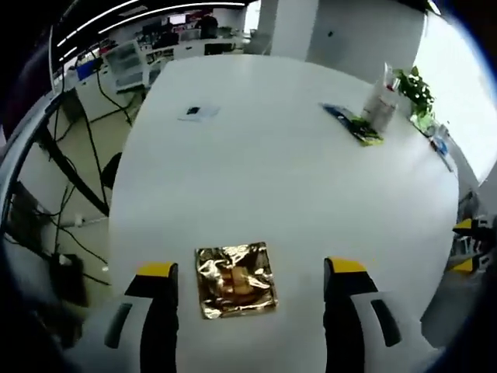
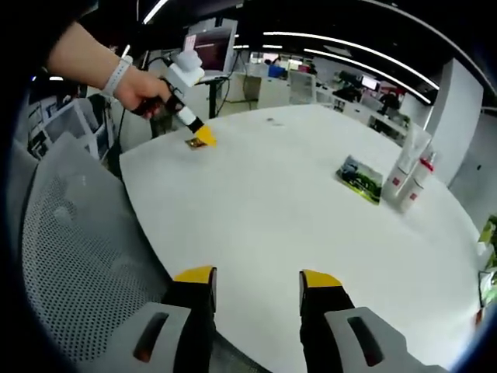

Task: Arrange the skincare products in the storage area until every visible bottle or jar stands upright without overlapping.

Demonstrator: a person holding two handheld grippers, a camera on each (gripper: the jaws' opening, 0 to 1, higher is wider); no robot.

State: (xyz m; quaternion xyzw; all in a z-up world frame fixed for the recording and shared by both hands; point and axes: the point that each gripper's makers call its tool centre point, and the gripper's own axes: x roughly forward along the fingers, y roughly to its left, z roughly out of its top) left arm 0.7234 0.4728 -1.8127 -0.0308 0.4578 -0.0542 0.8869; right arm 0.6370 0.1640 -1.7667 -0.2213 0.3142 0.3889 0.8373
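My left claw (image 1: 248,272) hangs open, the gold foil packet (image 1: 236,280) between its jaws on the worktop (image 1: 272,171). My right claw (image 2: 256,278), open and empty, is nearer the upright skincare tubes (image 2: 409,177) at two o'clock.

A: Where is the light coming from?

B: Long ceiling strip lights (image 2: 342,56), seen as bright curved streaks in both views. Daylight floods in at the window (image 1: 458,70), blown out to plain white.

A: Any glare?

B: The white table (image 1: 272,155) is evenly bright with soft, faint shadows. The gold foil packet (image 1: 235,280) throws sharp crinkled glints.

A: And sharpness?

B: Fair at the centre. Towards the edges straight lines bow heavily and the far office goes soft and smeared.
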